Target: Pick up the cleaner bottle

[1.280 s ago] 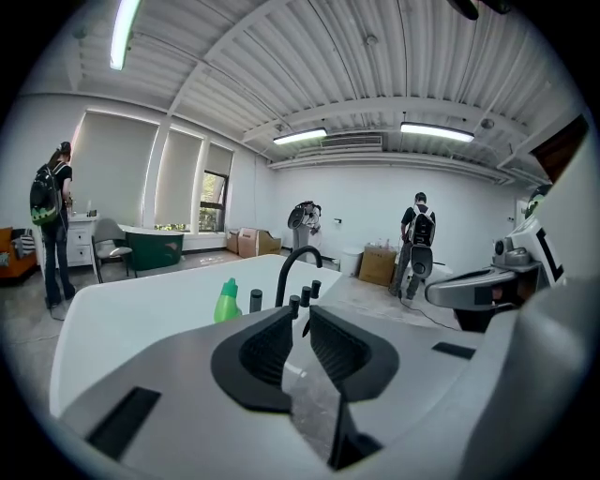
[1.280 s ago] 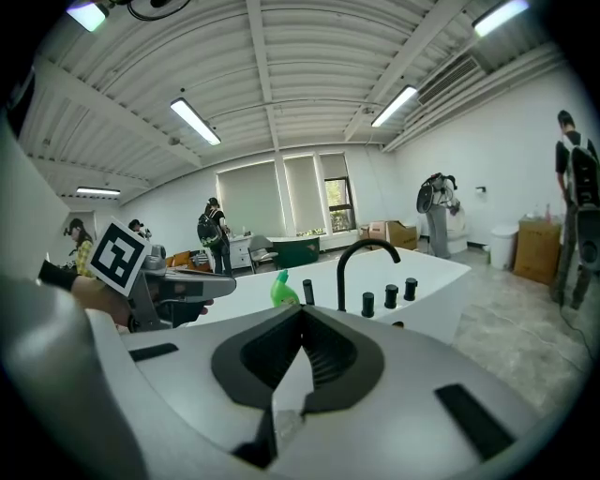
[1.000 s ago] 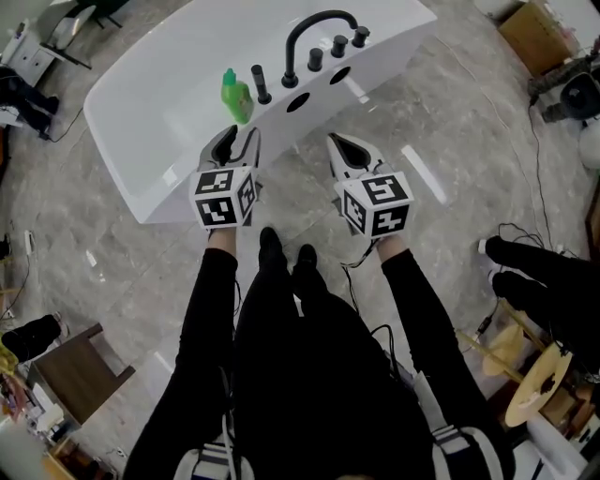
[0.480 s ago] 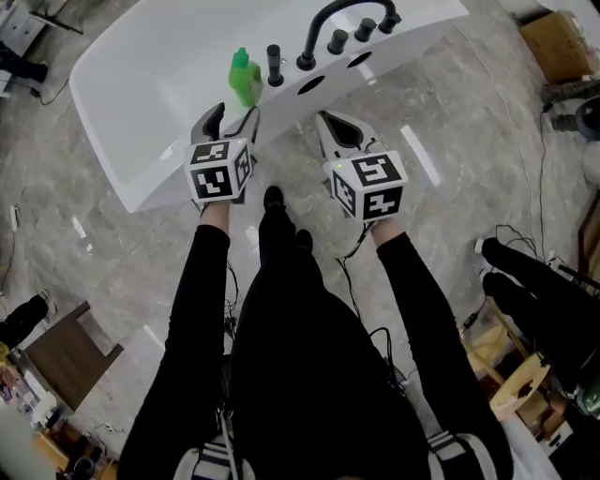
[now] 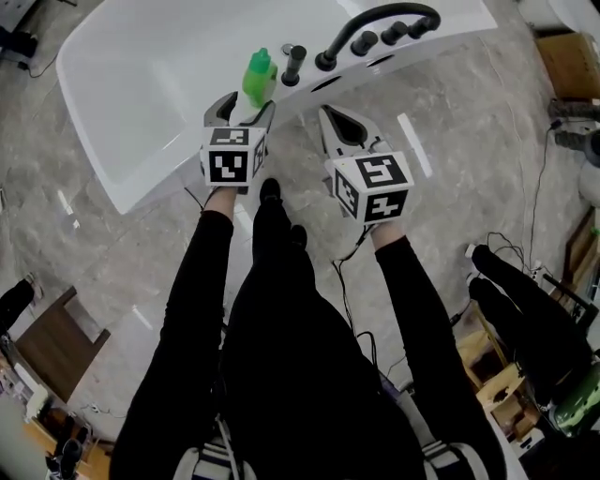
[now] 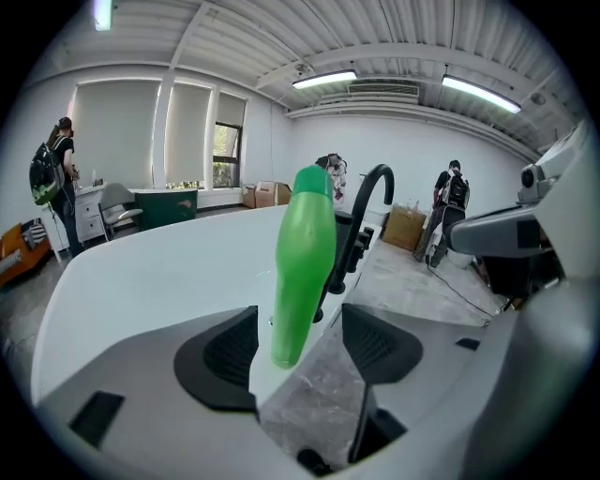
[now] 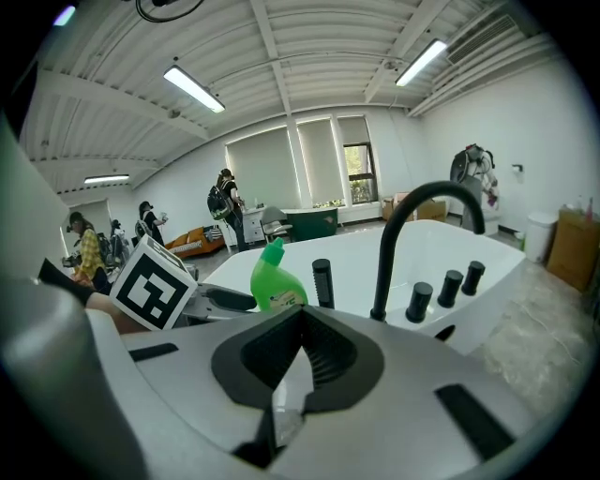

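Bright ceiling tube lights (image 7: 194, 89), fisheye-bent dark edges

- We are pointing the left gripper (image 5: 246, 105), jaws just opening and gripping nothing, at the green cleaner bottle (image 5: 259, 73) standing on the bathtub (image 5: 141, 103) rim.
- We are holding the right gripper (image 5: 330, 118) near the black faucet (image 5: 403, 9).

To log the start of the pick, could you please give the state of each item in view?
cleaner bottle: upright on the tub rim, ungripped.
left gripper: open, jaws just been opening, bottle in line with the gap, untouched.
right gripper: shut, empty.
faucet: no water running.
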A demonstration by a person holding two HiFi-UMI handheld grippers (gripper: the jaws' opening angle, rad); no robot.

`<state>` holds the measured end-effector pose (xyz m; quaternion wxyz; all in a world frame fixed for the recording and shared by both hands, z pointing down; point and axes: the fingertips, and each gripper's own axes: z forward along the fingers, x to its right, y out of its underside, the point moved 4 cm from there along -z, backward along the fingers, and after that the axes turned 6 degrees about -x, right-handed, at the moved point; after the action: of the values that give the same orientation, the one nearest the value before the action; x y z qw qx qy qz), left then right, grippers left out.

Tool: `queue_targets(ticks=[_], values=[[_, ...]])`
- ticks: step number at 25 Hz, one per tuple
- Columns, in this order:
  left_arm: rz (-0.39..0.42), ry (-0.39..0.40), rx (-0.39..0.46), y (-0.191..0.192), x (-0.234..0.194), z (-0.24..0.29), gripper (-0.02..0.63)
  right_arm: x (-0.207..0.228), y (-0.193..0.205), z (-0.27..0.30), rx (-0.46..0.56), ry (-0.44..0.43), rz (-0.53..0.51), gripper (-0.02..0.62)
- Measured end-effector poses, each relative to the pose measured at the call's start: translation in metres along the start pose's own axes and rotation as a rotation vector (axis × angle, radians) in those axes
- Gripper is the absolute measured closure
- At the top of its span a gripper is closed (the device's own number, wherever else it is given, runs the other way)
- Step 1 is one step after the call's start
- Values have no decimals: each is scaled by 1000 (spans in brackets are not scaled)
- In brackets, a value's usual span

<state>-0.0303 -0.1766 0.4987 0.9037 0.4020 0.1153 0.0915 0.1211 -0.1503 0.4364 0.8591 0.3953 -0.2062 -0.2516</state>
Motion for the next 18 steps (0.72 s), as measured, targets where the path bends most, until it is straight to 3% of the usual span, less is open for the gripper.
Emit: queue_targets(ticks=[10, 18], values=[[55, 28, -45, 16, -10, 51, 322, 11, 11, 47, -59, 3, 28, 594], [84, 29, -33, 26, -5, 79, 324, 28, 22, 64, -92, 13, 53, 594]])
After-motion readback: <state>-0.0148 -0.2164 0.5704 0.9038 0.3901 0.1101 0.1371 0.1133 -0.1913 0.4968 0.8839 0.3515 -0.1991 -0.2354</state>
